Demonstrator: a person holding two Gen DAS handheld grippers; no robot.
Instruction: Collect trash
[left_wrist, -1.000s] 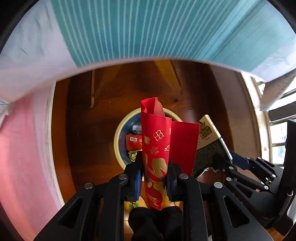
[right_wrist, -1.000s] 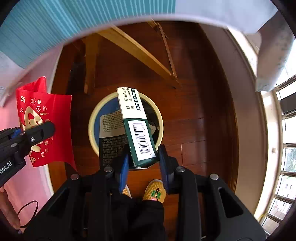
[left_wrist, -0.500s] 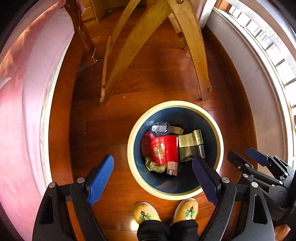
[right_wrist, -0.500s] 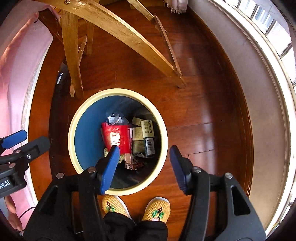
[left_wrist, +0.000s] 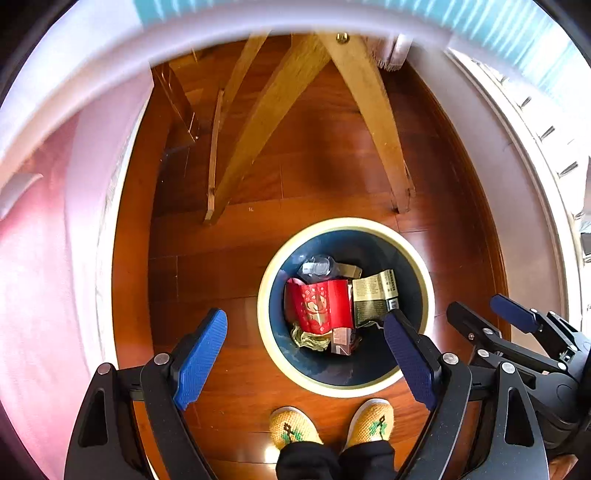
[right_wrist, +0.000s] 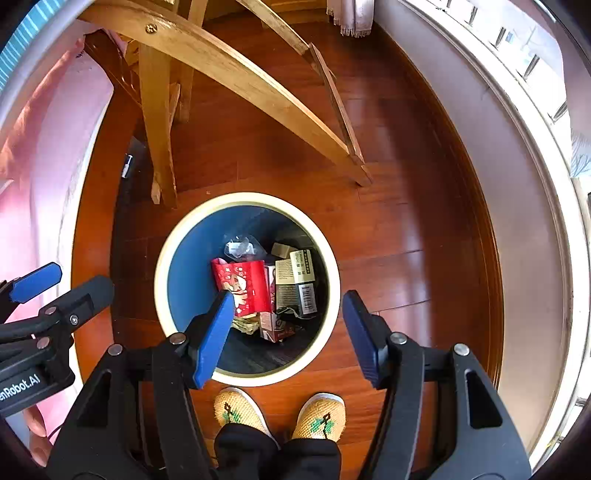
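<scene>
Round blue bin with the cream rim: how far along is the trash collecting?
Done: the red gold-printed paper pouch and the dark green carton with a barcode lie inside the round blue bin with the cream rim, on crumpled wrappers.

In hand: nothing. The left gripper and right gripper have just been opening and stand open above the bin.

Left: no loose trash shows on the wooden floor in these views.

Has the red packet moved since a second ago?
Yes. It has left the left gripper, whose jaws have just opened, and now lies down inside the bin, beside the green box.
</scene>
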